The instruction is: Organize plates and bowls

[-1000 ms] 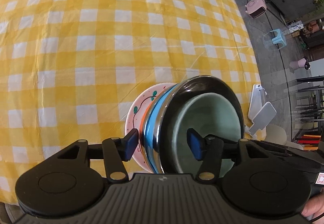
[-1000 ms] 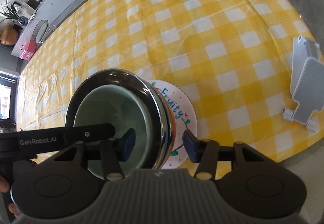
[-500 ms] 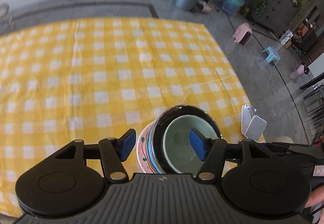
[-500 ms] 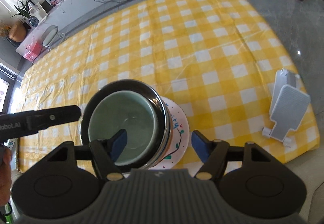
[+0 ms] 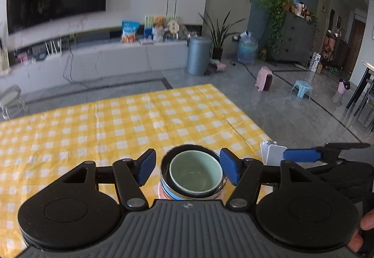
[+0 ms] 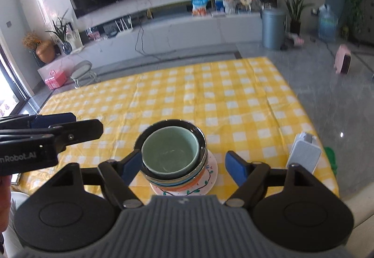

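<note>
On the worktop, near edge: you have one nested stack standing on the yellow checked cloth.
Worktop [image 6: 210, 94]: the cloth looks bare past the stack; a white stand [image 6: 303, 155] sits near the right corner, so keep your withdrawal path off it.
Stack: a patterned plate [image 6: 211, 172] at the bottom, striped bowls [image 6: 177, 182] on it, a dark steel bowl [image 6: 201, 139] above, a pale green bowl [image 6: 169, 151] nested on top.
Stack condition: upright; the green bowl sits a little off centre in the steel one. I judge it stable, though this is not certain.
Right hand-held gripper [image 6: 181, 165]: released, its jaws have just been opening; the stack shows between the pads but neither pad presses on it.
Left hand-held gripper [image 5: 187, 169]: released, jaws have just been opening wider; the stack lies below and between the pads, untouched.
Step in hand: pulling both tools clear of the finished stack.
Doing it well: lift straight and keep both jaws wide until the pads are above the top rim; do not sweep sideways, since a clipped rim could shift the upper bowls.
Crossing: your two tools are close; part them before turning.
</note>
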`<state>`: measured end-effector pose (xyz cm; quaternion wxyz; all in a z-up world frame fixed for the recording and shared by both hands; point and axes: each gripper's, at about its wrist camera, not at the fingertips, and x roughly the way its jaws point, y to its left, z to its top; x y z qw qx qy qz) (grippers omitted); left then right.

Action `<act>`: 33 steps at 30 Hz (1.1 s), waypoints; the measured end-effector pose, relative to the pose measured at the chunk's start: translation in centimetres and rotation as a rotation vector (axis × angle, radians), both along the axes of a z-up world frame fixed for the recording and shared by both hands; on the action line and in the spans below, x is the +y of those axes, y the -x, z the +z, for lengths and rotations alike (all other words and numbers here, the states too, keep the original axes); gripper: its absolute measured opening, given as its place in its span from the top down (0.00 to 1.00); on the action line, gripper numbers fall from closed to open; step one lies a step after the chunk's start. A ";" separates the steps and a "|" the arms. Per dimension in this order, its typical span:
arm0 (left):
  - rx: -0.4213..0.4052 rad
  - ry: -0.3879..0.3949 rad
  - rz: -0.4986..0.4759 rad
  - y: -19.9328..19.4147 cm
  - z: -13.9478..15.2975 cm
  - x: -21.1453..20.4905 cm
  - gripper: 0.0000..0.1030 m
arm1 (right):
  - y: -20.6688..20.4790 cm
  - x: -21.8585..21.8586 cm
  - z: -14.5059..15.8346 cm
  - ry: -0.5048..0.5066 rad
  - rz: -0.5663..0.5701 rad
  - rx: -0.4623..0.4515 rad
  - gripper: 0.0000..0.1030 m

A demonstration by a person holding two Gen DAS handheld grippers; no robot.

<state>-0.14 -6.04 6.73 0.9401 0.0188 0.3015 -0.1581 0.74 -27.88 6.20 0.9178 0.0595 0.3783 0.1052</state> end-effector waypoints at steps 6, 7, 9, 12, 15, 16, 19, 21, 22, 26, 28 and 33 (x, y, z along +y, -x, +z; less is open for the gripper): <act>-0.167 -0.116 0.061 3.5 -1.7 -0.9 0.15 | 5.0 0.2 -0.4 0.056 -0.035 -0.145 0.19; -0.182 -0.122 0.075 3.9 -2.2 -0.8 0.15 | 5.8 0.2 -0.6 0.061 -0.044 -0.161 0.19; -0.178 -0.124 0.095 4.4 -3.0 -0.6 0.13 | 7.0 0.3 -1.1 0.079 -0.053 -0.190 0.17; -0.158 -0.136 0.127 4.8 -4.2 -0.4 0.11 | 8.6 0.6 -2.3 0.124 -0.065 -0.253 0.06; -0.147 -0.180 0.146 4.8 -5.2 -0.2 0.09 | 9.3 0.9 -3.6 0.144 -0.063 -0.283 0.06; -0.142 -0.191 0.146 5.0 -5.6 0.0 0.09 | 9.5 1.0 -4.0 0.141 -0.064 -0.288 0.06; -0.139 -0.194 0.156 5.1 -6.9 0.2 0.07 | 9.3 1.1 -5.1 0.136 -0.060 -0.281 0.06; -0.124 -0.201 0.163 4.8 -7.7 0.0 0.04 | 9.3 1.4 -5.7 0.158 -0.056 -0.270 0.05; -0.114 -0.202 0.163 4.8 -8.0 0.0 0.03 | 9.1 1.6 -6.0 0.172 -0.051 -0.266 0.04; -0.091 -0.208 0.167 4.6 -9.4 0.3 0.03 | 8.7 2.1 -7.3 0.207 -0.031 -0.275 0.03; -0.076 -0.206 0.175 4.5 -9.9 0.5 0.01 | 8.5 2.2 -8.0 0.210 -0.030 -0.275 0.03; -0.062 -0.205 0.169 4.4 -10.8 0.5 0.00 | 7.7 1.9 -8.9 0.194 -0.039 -0.232 0.03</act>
